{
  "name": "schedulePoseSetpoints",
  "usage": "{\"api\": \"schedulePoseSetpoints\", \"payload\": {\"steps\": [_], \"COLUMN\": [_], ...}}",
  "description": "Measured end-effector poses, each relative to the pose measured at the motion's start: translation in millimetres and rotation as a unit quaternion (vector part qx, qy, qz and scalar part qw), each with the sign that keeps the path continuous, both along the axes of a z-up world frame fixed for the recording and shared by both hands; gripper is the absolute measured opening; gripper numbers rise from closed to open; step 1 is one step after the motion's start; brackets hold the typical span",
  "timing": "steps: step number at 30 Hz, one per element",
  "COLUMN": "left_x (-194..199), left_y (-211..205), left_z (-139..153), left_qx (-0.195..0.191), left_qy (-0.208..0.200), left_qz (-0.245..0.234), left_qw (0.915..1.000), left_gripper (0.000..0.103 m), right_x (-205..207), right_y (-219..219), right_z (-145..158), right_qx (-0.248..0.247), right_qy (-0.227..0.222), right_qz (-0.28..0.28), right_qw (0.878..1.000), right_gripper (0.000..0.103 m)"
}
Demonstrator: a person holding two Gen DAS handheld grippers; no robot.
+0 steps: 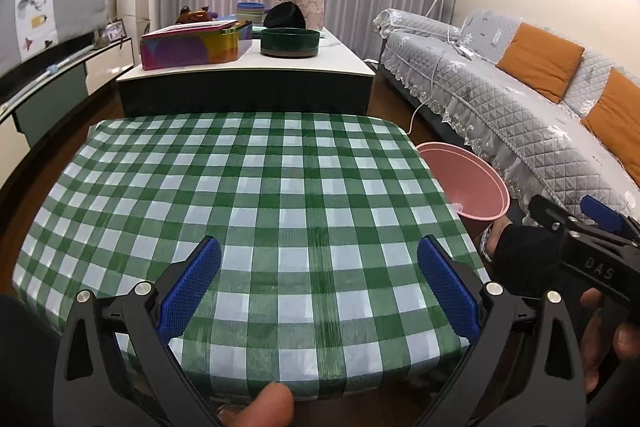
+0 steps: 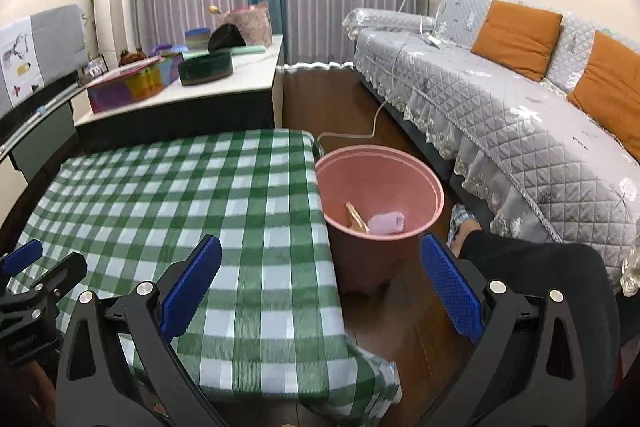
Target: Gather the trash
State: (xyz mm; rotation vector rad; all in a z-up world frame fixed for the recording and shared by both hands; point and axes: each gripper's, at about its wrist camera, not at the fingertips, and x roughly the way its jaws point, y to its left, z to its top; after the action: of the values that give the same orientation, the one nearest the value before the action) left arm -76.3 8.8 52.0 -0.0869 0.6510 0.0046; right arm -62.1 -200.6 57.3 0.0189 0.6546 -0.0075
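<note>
My left gripper (image 1: pixel 319 285) hangs over the green-checked table (image 1: pixel 248 187), jaws wide apart with nothing between them. My right gripper (image 2: pixel 320 287) gapes equally empty at the table's edge. At one o'clock, beside the table, the pink bin (image 2: pixel 380 187) holds a pink wad (image 2: pixel 386 223) and brown scrap (image 2: pixel 356 217).

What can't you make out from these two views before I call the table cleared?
- Bottom of the pink bin: right wrist view, near wall hides it; only a pink wad and a tan piece show.
- Bin's inside in the left wrist view: checkered table edge cuts it off.
- Floor beside the table's left: outside both views.
</note>
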Motion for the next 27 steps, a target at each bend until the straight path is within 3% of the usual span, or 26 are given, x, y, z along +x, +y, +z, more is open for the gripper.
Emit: {"api": "schedulePoseSetpoints", "payload": {"steps": [27], "left_x": [-1.7], "left_y": [-1.2], "left_z": [-2.9], "left_qx": [-0.004], "left_qy": [-0.002], "left_qz": [0.01], "left_qw": [0.9999], "left_gripper": [0.095], "right_x": [1.3], "right_y": [5.1], "right_z": [-11.1], "right_qx": [-0.011], "right_qy": [0.02], "right_qz": [0.004], "right_qw": [1.0], "right_gripper": [0.098]}}
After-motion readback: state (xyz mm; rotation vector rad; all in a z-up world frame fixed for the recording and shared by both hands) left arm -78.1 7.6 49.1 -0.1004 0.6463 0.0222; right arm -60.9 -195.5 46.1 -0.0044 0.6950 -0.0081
